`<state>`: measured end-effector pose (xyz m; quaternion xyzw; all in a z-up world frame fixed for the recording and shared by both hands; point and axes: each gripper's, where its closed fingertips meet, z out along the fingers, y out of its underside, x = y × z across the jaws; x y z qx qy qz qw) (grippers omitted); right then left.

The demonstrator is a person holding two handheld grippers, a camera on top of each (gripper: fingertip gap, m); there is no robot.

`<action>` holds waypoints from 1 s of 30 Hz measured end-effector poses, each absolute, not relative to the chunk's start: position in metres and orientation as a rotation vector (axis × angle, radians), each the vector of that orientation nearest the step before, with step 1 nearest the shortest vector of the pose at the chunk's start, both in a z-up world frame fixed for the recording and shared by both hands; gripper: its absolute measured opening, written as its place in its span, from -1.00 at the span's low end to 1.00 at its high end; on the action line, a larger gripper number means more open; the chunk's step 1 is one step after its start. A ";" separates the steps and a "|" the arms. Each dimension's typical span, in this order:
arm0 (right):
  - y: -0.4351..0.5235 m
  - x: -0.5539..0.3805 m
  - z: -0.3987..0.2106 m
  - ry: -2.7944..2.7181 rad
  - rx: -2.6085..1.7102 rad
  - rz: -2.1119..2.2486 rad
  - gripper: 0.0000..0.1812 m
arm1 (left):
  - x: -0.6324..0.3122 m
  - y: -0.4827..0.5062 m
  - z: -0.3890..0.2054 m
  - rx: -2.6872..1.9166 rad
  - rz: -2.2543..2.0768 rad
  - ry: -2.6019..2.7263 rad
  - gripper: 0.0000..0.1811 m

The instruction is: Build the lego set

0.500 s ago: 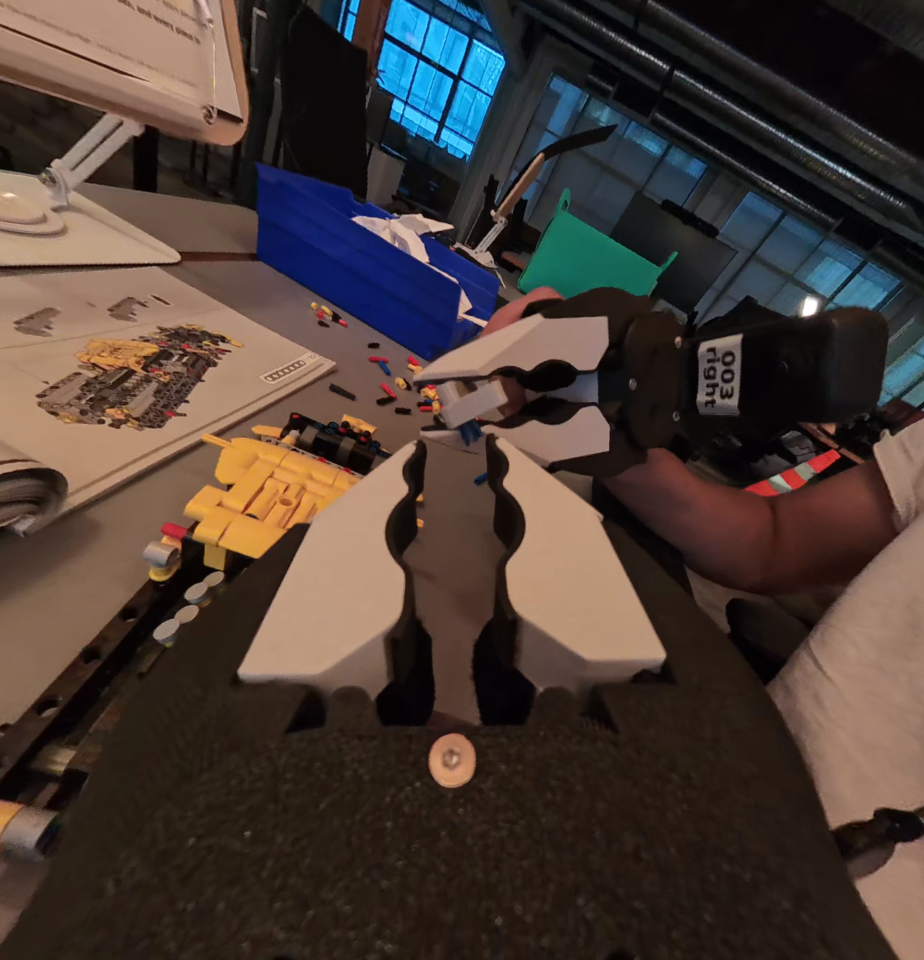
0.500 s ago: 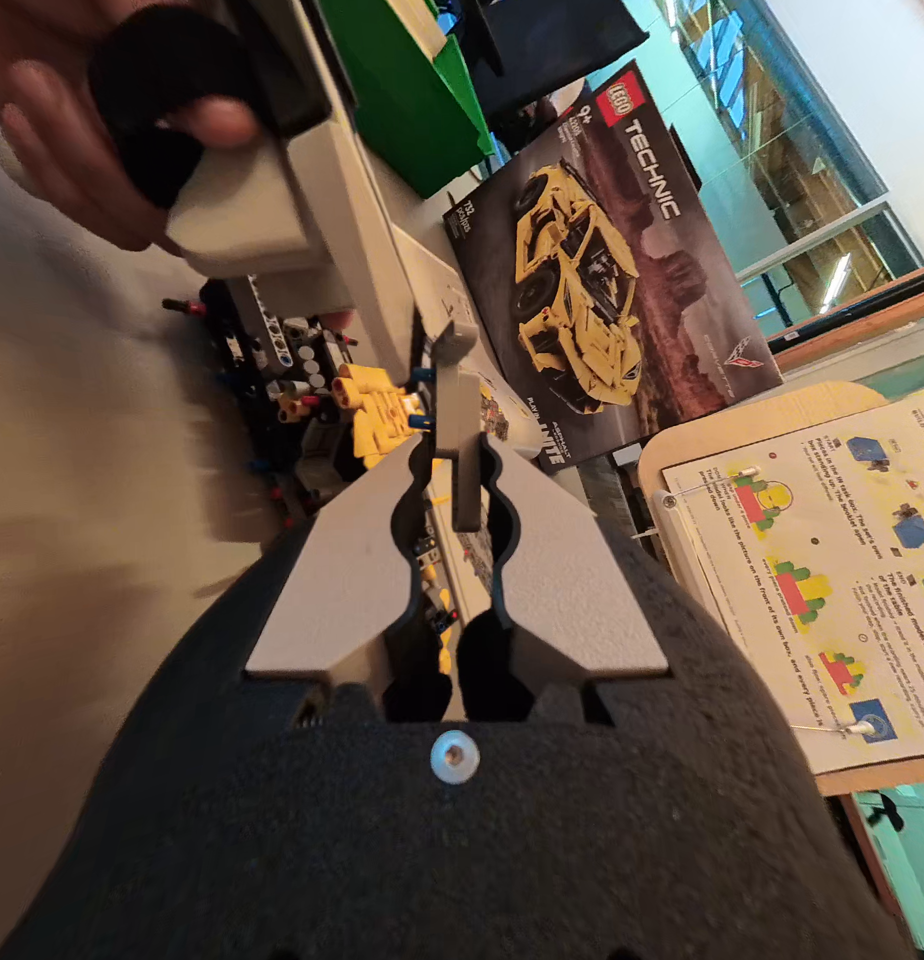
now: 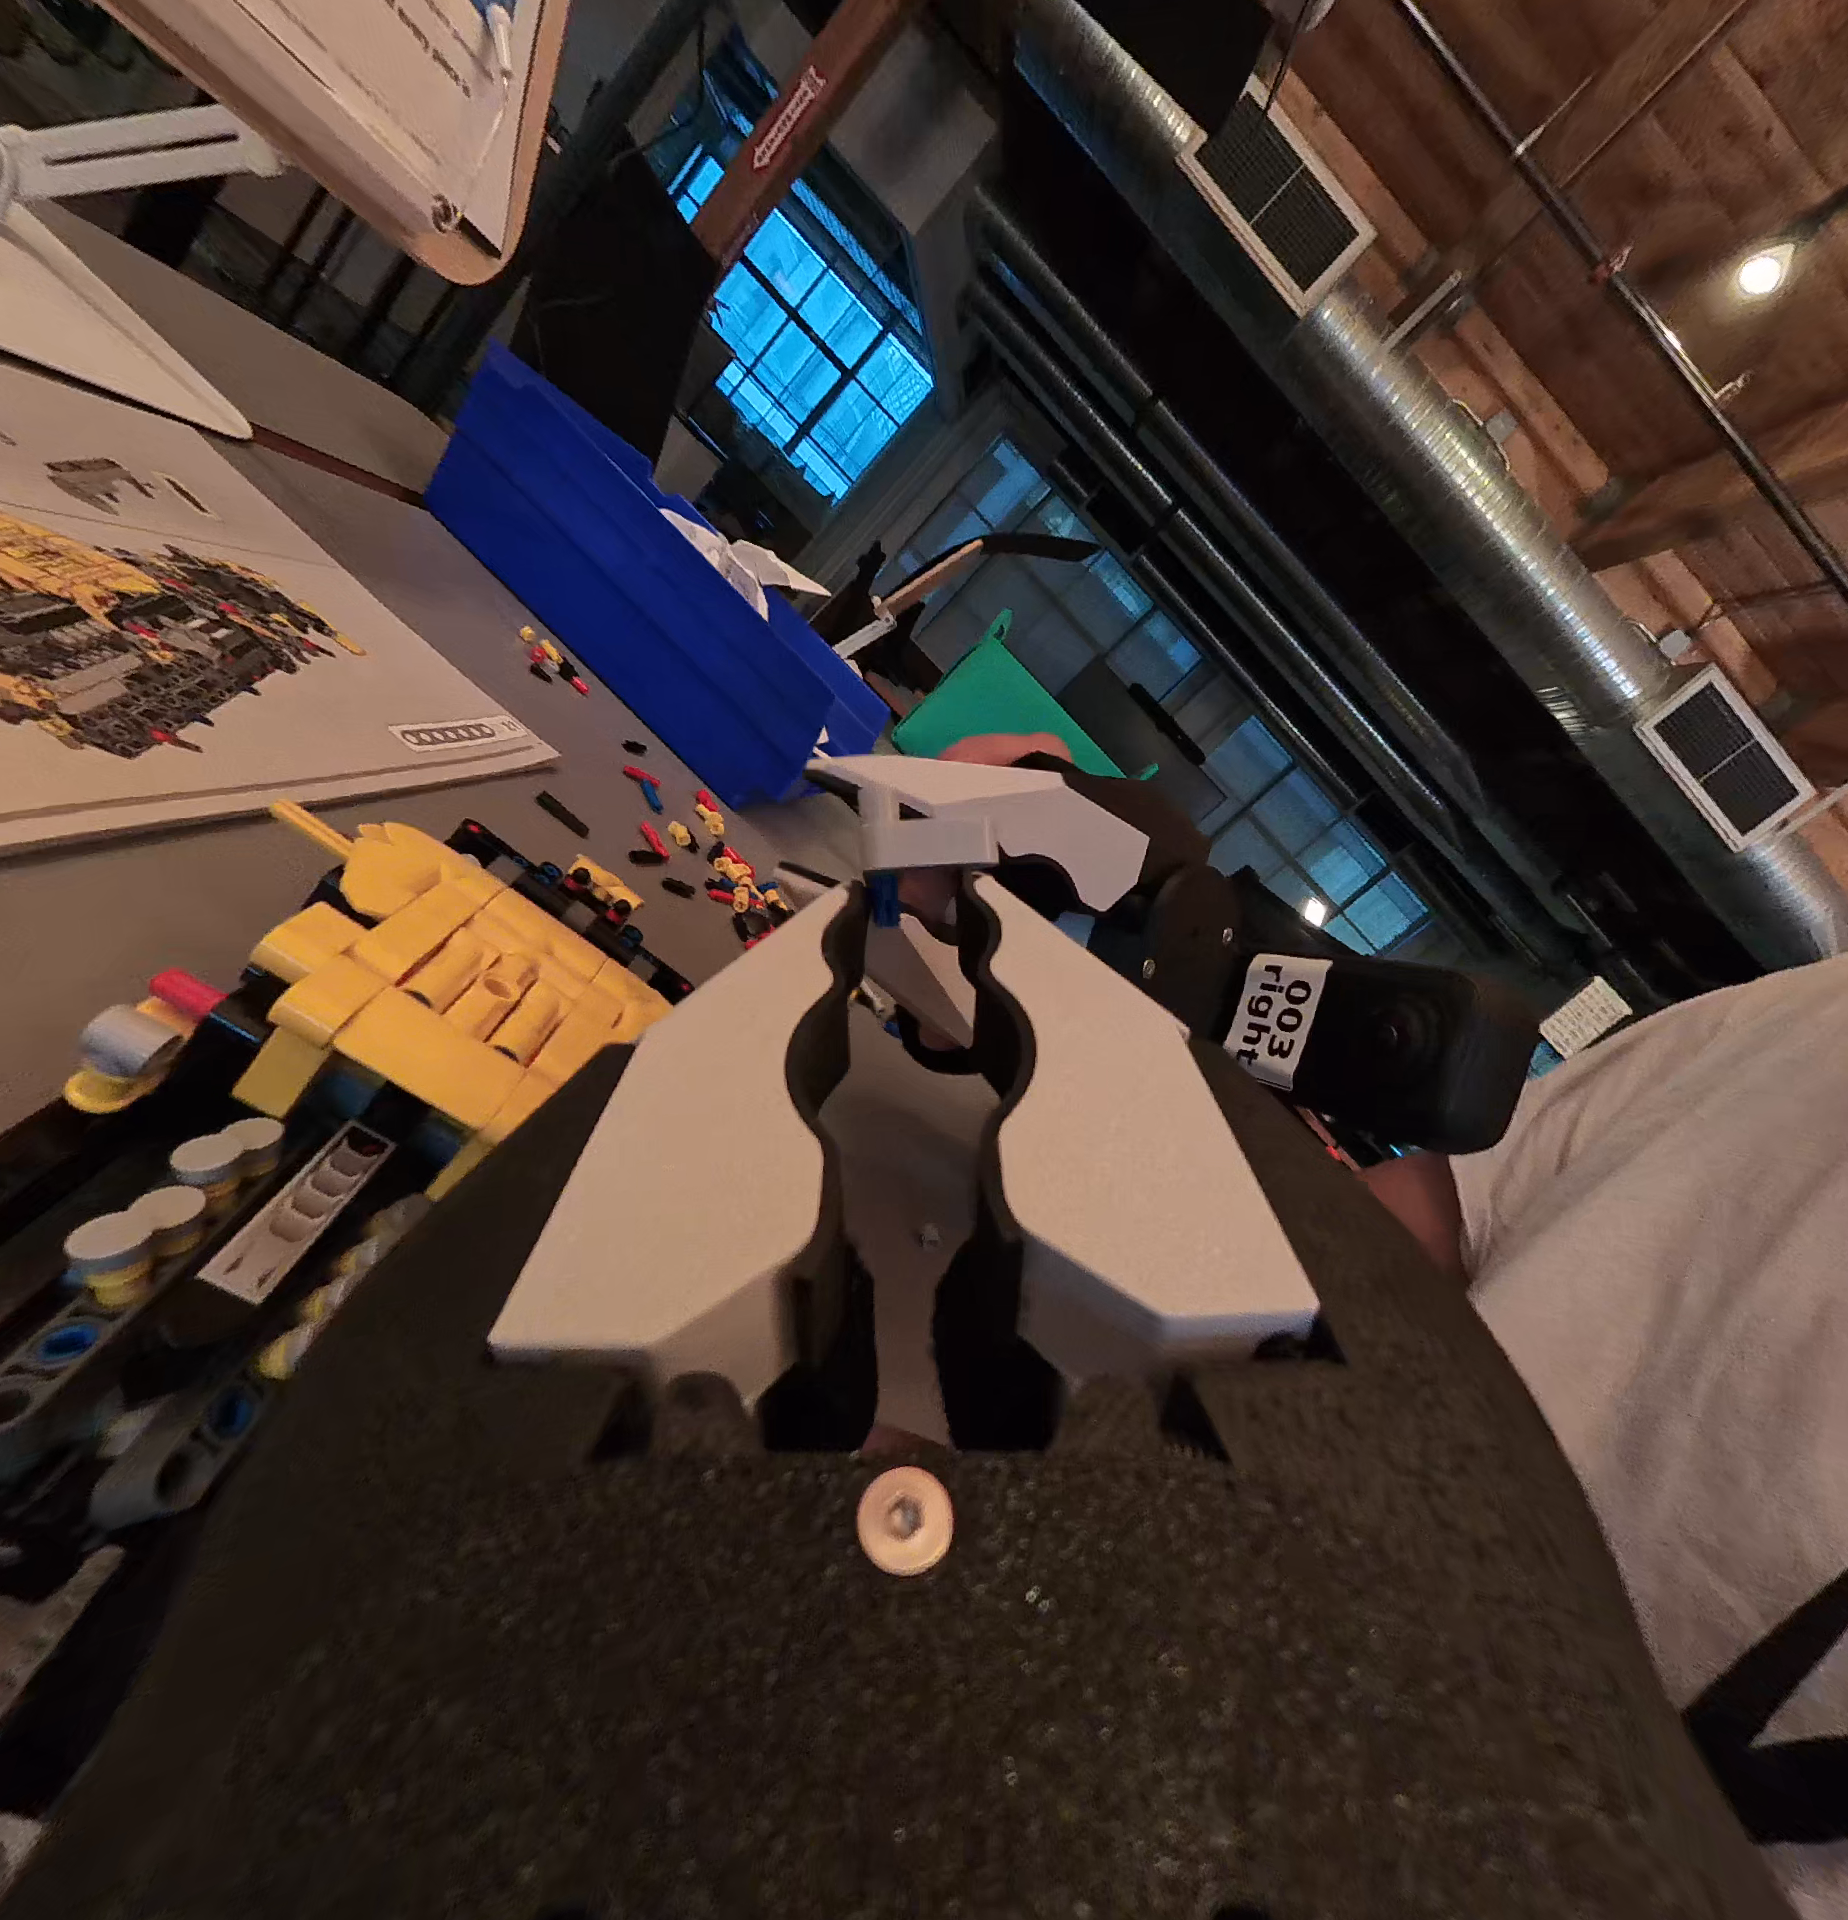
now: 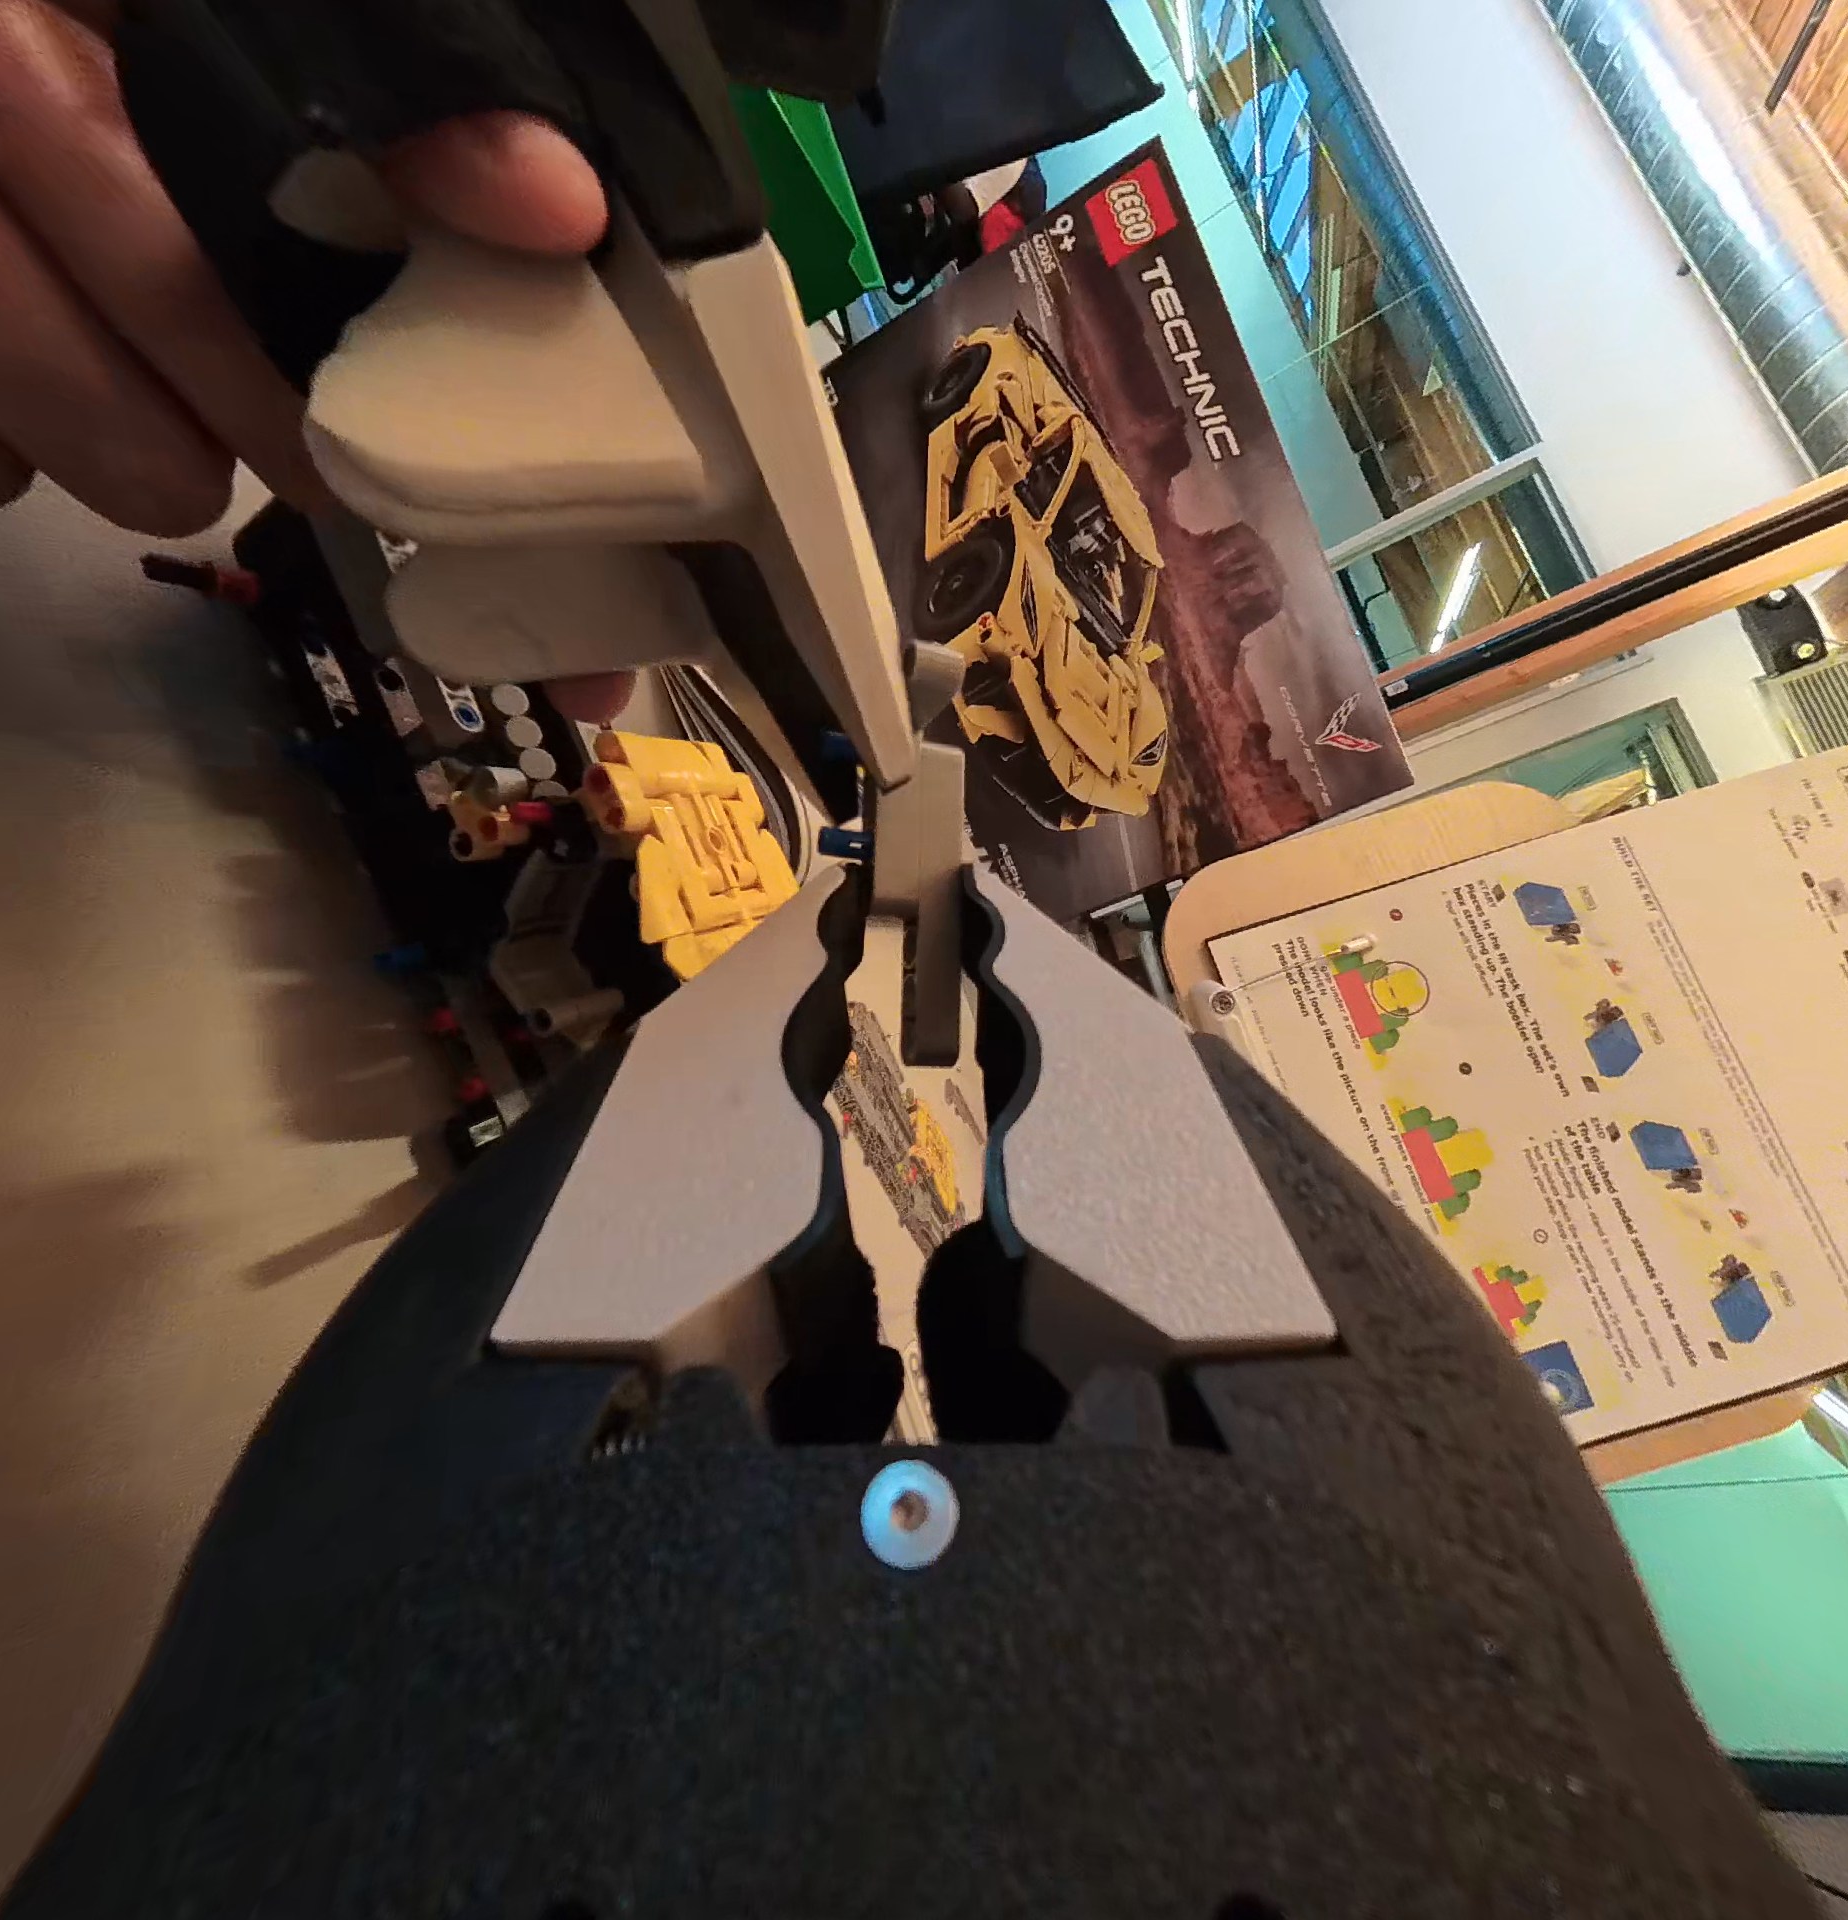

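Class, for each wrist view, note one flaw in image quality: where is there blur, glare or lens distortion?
Left wrist view: wide-angle bending curves the ceiling duct, and the ceiling lamp flares; the yellow lego model stays sharp. Right wrist view: motion blur smears the pale tabletop at left, while the lego box reads crisp.
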<state>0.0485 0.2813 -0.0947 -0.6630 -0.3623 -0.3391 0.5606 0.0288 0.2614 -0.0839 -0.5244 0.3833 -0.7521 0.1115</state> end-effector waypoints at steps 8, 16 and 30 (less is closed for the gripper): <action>0.283 0.045 -0.088 -0.797 -1.550 -0.748 -0.81 | 0.031 0.265 -0.081 -1.468 -2.031 1.156 -0.79; 0.281 0.042 -0.087 -0.792 -1.531 -0.712 -0.81 | 0.029 0.261 -0.079 -1.399 -1.980 1.191 -0.92; 0.273 0.097 -0.086 -0.329 -1.733 -0.300 -0.65 | 0.016 0.298 -0.063 -1.355 -1.917 1.024 -0.92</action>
